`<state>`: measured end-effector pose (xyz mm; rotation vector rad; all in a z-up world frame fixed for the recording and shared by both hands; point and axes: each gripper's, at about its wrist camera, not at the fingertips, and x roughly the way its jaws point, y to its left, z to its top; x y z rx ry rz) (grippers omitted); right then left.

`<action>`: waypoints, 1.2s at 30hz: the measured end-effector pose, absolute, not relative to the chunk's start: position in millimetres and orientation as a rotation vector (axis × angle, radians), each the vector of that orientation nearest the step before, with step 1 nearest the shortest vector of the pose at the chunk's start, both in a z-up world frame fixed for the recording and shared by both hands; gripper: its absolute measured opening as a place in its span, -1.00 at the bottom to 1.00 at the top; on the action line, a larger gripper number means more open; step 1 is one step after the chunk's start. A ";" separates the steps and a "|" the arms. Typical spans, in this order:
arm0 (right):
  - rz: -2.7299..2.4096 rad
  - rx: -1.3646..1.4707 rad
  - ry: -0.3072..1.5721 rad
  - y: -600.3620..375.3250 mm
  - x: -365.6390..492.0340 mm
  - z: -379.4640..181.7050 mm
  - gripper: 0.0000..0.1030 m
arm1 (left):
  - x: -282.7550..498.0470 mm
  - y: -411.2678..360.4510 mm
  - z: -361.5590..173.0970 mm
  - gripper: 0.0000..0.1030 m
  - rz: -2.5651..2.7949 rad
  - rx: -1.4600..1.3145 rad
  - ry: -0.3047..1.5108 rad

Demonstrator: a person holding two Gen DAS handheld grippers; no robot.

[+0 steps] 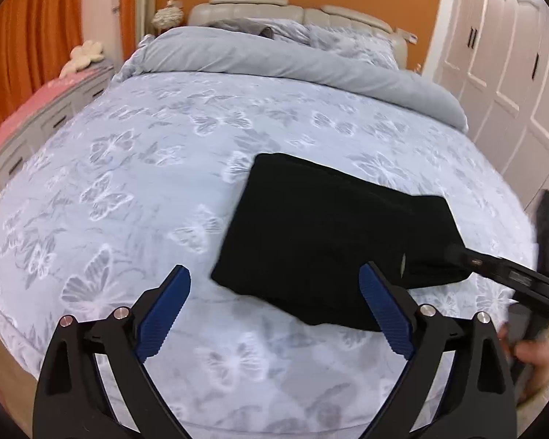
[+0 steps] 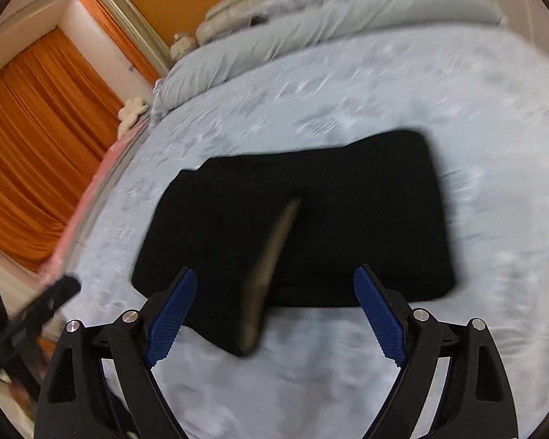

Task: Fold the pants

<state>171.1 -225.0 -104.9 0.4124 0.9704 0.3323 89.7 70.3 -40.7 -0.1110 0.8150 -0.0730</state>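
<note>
The black pants (image 1: 322,234) lie folded into a compact, thick rectangle on the bed (image 1: 135,168), on the butterfly-print duvet, toward the near right part of it as the left wrist view has it; one layer at the near right corner sticks out a little past the rest, and a pale strip, perhaps a label or waistband lining, shows along an edge in the right wrist view, too blurred to read. The left gripper (image 1: 274,307) stands wide apart with nothing between its blue pads (image 1: 164,314), clear of the cloth; the right gripper (image 2: 274,311) is likewise spread wide and empty, hanging over the near edge of the bundle without pressing on it. Judging by this, the folding itself looks finished or nearly so, and the step in hand is the letting go; what remains, if anything, is to square the stray corner, which would call for a light pinch on that layer alone and a short tuck so the stack beneath does not shift. No brand, label or writing can be read anywhere in either view.
</note>
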 end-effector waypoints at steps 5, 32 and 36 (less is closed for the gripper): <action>0.278 0.403 1.054 -195.5 189.1 -132.1 0.66 | 85.7 112.8 -53.8 0.78 0.040 -0.074 0.822; 0.061 0.229 0.893 -319.0 176.2 -99.6 -0.47 | 97.5 45.0 -74.1 0.87 0.007 0.063 0.879; 0.046 0.220 0.904 -325.4 160.2 -105.3 -0.07 | 112.4 23.3 -71.5 0.91 -0.026 0.058 0.863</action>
